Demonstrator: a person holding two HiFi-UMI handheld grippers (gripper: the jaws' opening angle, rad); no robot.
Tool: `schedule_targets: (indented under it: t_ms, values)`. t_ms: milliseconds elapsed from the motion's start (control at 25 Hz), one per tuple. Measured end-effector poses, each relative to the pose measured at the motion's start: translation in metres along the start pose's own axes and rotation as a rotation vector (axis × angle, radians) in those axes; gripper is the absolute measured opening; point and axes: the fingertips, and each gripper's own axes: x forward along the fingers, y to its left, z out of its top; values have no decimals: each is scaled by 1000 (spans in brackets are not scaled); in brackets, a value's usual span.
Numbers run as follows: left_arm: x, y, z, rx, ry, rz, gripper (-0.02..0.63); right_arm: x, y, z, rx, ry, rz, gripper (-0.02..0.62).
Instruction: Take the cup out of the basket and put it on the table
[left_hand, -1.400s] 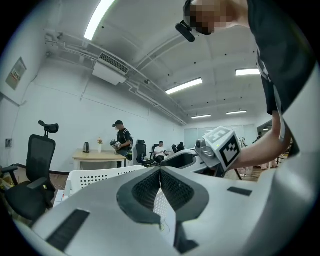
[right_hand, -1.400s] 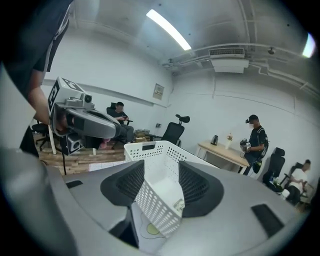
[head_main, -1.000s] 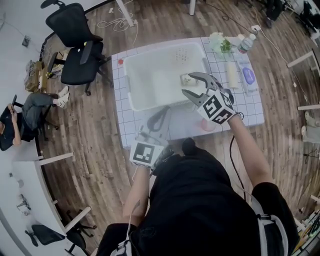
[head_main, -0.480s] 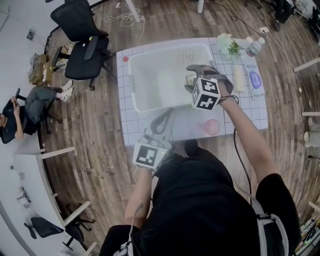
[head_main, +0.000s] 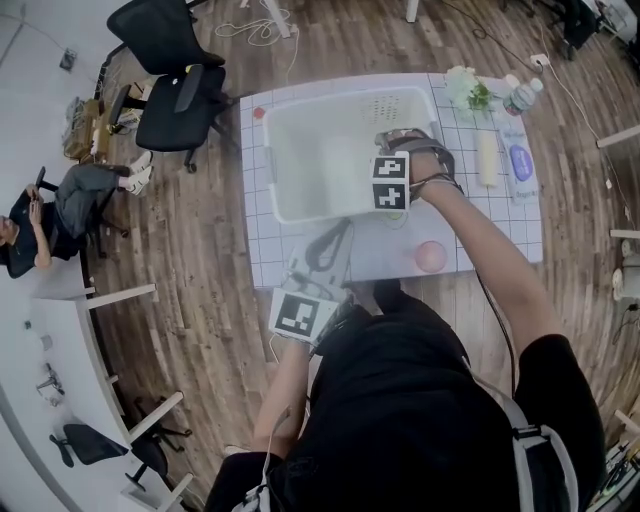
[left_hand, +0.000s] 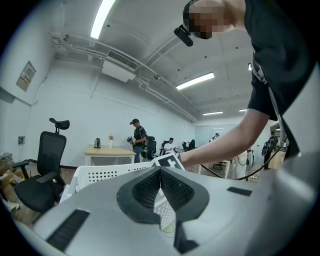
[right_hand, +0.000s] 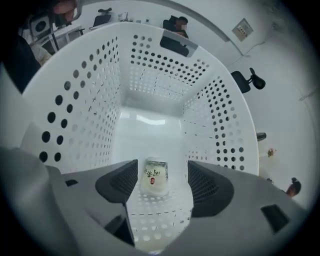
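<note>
A white perforated basket (head_main: 300, 160) stands on the gridded table (head_main: 500, 225). Inside it, a small white cup (right_hand: 155, 176) with dark and red print sits on the basket floor (right_hand: 150, 130). My right gripper (right_hand: 162, 186) is reaching down into the basket (right_hand: 85, 100); its jaws are opening, with the cup between the pads and a gap on each side. In the head view the right gripper (head_main: 398, 150) covers the cup. The left gripper (head_main: 322, 243) rests at the table's near edge, and its jaws (left_hand: 160, 175) are shut with nothing between them.
A pink cup-like object (head_main: 431, 256) sits on the table near my right forearm. A bottle (head_main: 521, 95), flowers (head_main: 468, 90), a cream cylinder (head_main: 487, 158) and a blue packet (head_main: 520, 160) line the right side. A black office chair (head_main: 165, 95) and a seated person (head_main: 60, 210) are to the left.
The right gripper has moved from above the basket's right rim down into the basket, so that its jaws now flank the cup. The left gripper has stayed at the near edge.
</note>
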Motion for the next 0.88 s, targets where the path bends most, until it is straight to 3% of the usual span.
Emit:
schedule_targets:
  t_ms: [360,880]
  values:
    - [6,-7,-3,-14,5,-11,9,45,12,-13,-70,135,66,321]
    - [3,-8,-11,-2,32,1,9,88,24,-19,-36,160,144,319]
